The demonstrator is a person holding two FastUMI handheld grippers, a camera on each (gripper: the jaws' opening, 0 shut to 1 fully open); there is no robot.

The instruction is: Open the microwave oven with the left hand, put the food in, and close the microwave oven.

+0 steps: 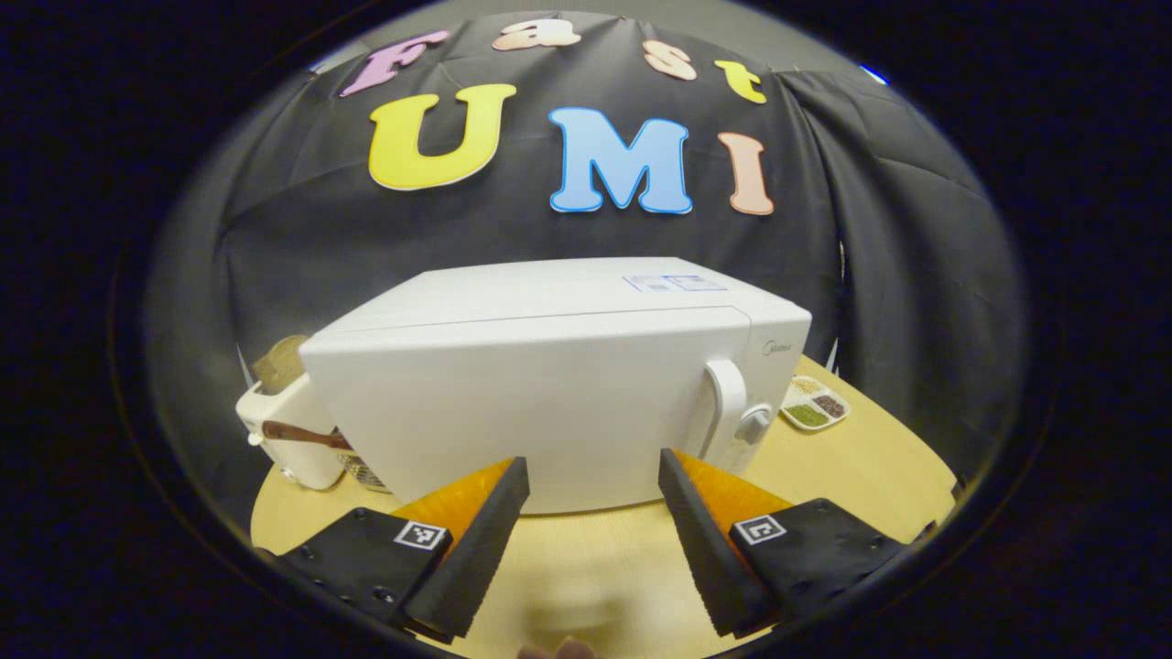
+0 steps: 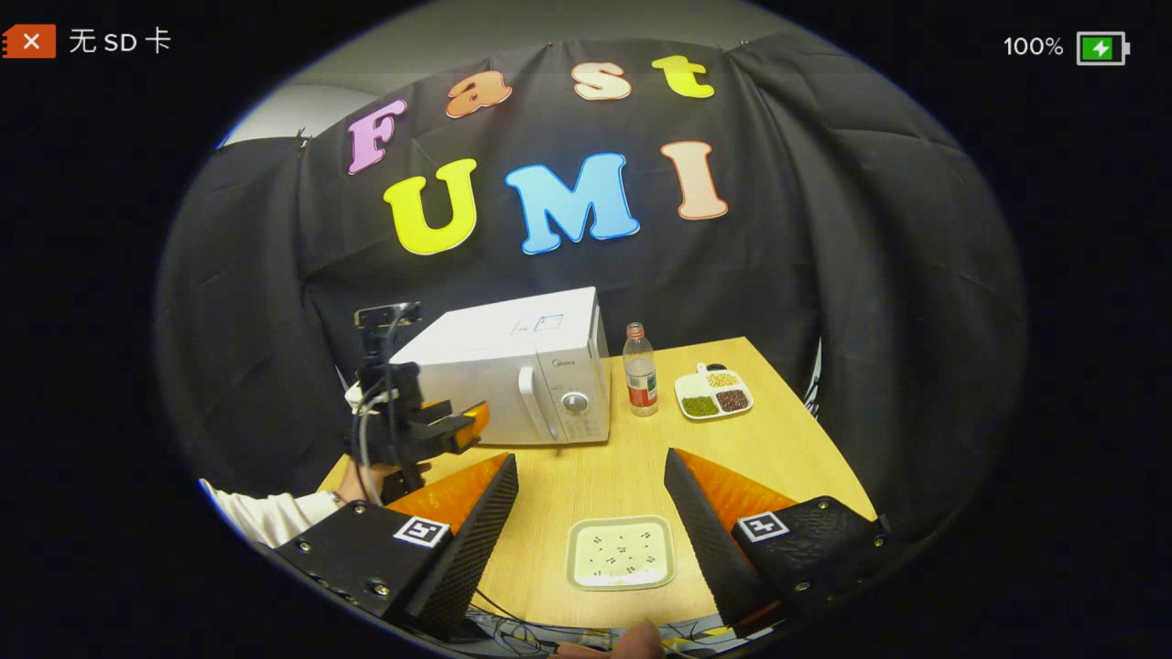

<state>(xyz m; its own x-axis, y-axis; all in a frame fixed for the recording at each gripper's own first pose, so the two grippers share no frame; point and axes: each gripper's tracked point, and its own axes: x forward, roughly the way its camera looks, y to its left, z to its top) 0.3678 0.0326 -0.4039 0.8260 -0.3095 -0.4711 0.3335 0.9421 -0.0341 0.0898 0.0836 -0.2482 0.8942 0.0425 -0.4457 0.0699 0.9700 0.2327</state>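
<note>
My left gripper (image 1: 593,476) is spread wide, empty, facing the closed white microwave (image 1: 549,394), whose handle (image 1: 728,403) is at right. My right gripper (image 2: 591,471) gapes empty above the food tray (image 2: 621,552) on the wooden table (image 2: 787,448).

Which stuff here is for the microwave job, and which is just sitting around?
For the job:
white microwave oven, door shut
its white door handle
square pale plate of food
left gripper, open
right gripper, open

Just lying about:
clear plastic bottle
white divided tray of beans
white toaster
</note>
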